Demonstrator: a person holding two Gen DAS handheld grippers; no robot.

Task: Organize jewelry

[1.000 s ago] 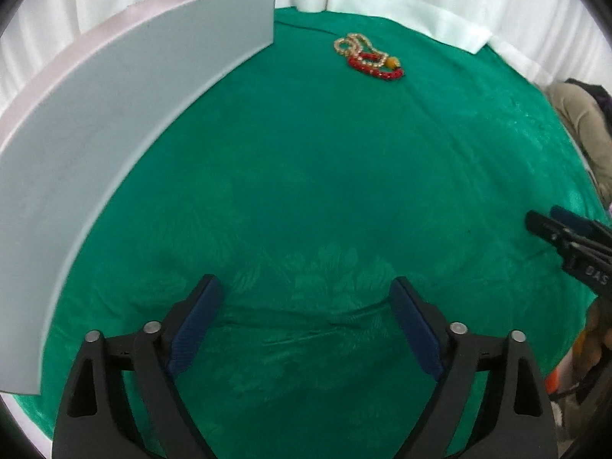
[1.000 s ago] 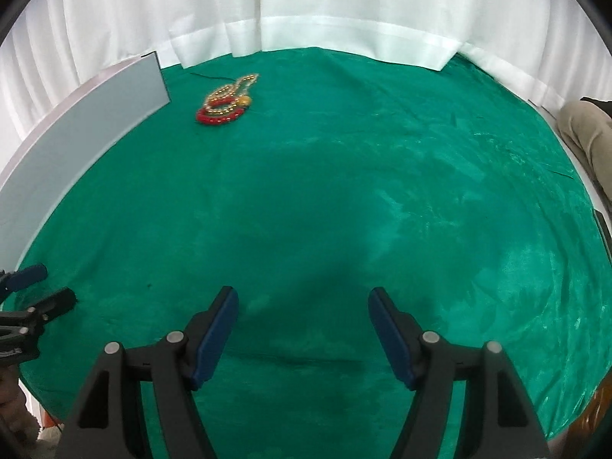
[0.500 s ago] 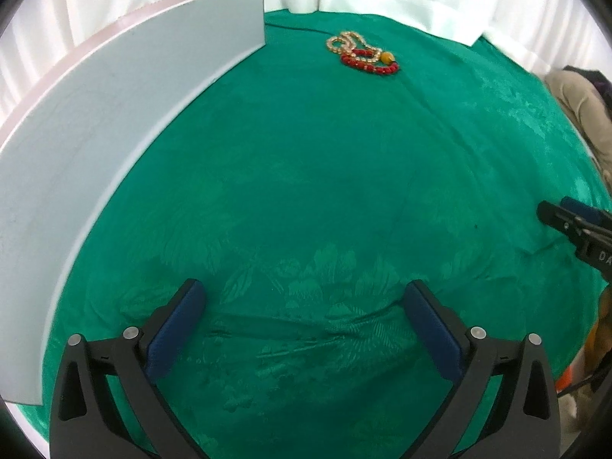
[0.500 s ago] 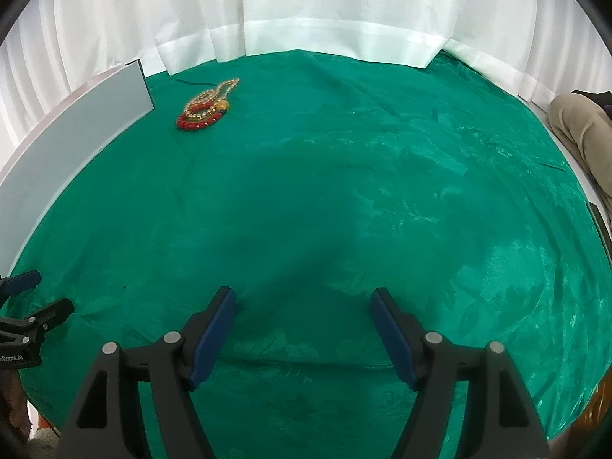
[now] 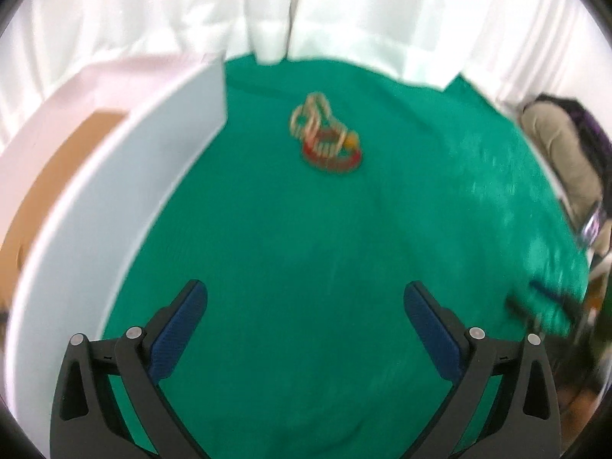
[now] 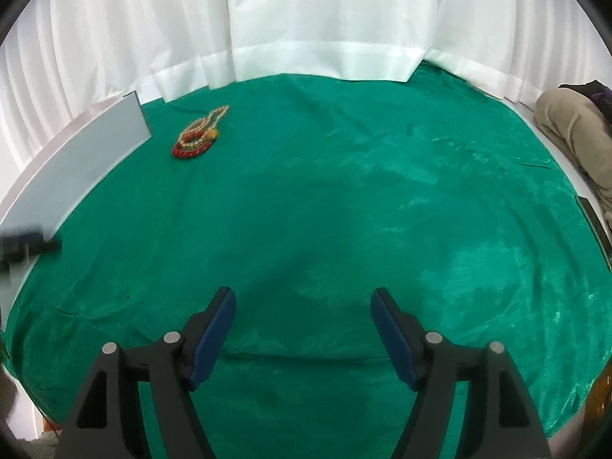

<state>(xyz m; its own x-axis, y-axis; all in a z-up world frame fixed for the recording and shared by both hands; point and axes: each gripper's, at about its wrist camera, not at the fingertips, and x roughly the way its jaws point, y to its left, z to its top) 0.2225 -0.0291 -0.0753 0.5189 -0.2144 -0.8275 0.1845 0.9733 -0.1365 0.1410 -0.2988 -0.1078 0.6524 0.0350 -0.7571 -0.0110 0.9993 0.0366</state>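
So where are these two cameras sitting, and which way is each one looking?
Left wrist view: on the left gripper, looking forward and down over the green cloth; its own open fingers show.
Right wrist view: on the right gripper, facing likewise; its open fingers show, the left gripper blurred at the left edge.
Shared: the bead jewelry, grey box, white curtain.

We see an emerald green cloth (image 6: pixel 344 199) with a faint leafy sheen, a red, cream and gold bead heap (image 6: pixel 197 138), a pale grey-white box (image 5: pixel 114 199) with a tan inside, white curtains (image 6: pixel 325 19), and blue pads (image 6: pixel 214 332) on black fingers.
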